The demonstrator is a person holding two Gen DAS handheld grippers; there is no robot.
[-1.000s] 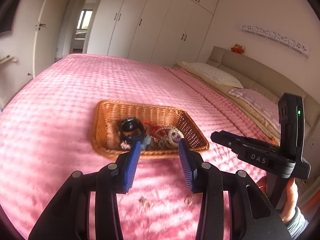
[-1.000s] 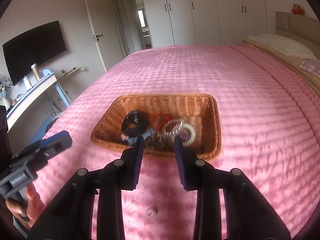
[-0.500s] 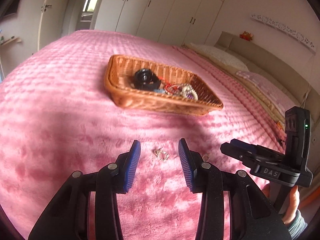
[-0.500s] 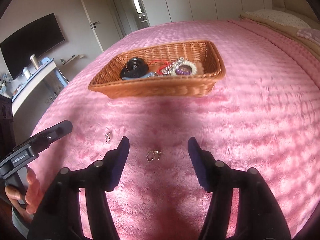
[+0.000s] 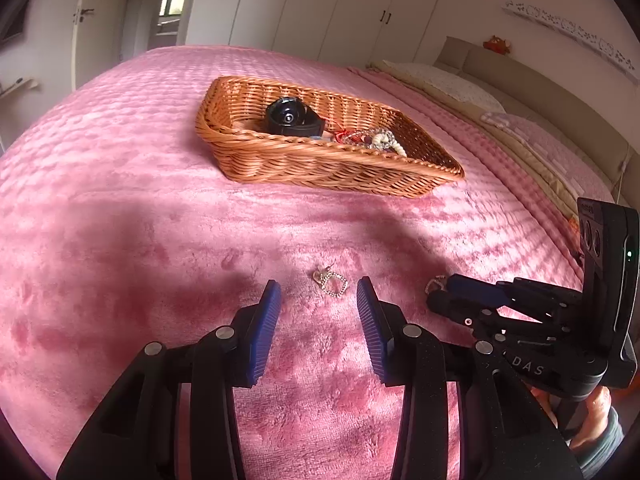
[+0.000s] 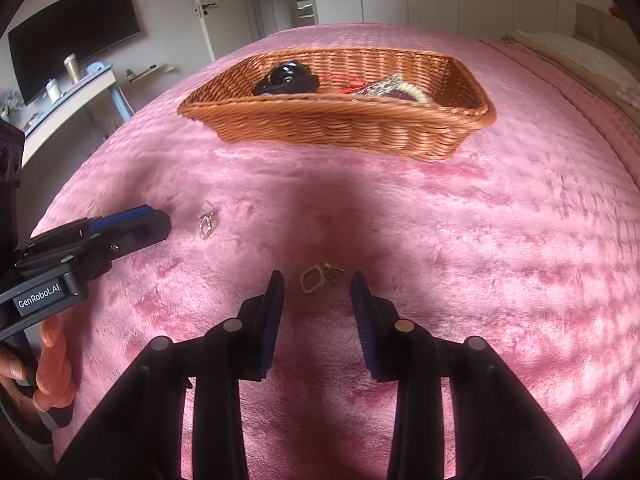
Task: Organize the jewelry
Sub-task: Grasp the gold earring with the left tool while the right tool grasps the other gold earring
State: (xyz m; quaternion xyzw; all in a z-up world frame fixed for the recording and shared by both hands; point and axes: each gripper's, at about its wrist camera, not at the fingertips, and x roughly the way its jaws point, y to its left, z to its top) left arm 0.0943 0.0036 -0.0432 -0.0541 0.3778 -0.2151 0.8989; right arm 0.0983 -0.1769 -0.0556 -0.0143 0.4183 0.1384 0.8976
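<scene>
Pink plush bedspread (image 5: 120, 220) covers the bed, with white wardrobes (image 5: 328, 4) behind. On it sits a wicker basket (image 5: 320, 164) holding a black watch (image 5: 294, 118), a red cord and beaded bracelets (image 5: 376, 140).

Two small earrings lie on the bedspread, well short of the basket. One is a silvery open square set with tiny stones (image 5: 331, 281), just ahead of the left claw (image 5: 318, 296), whose blue-padded fingers stand apart and empty. The other earring (image 6: 319, 277), gold-toned and of like shape, lies just ahead of the right claw (image 6: 317, 286), also spread and holding nothing. Both claws point low along the bedspread toward the basket; whether their tips touch the fabric is hard to tell.
</scene>
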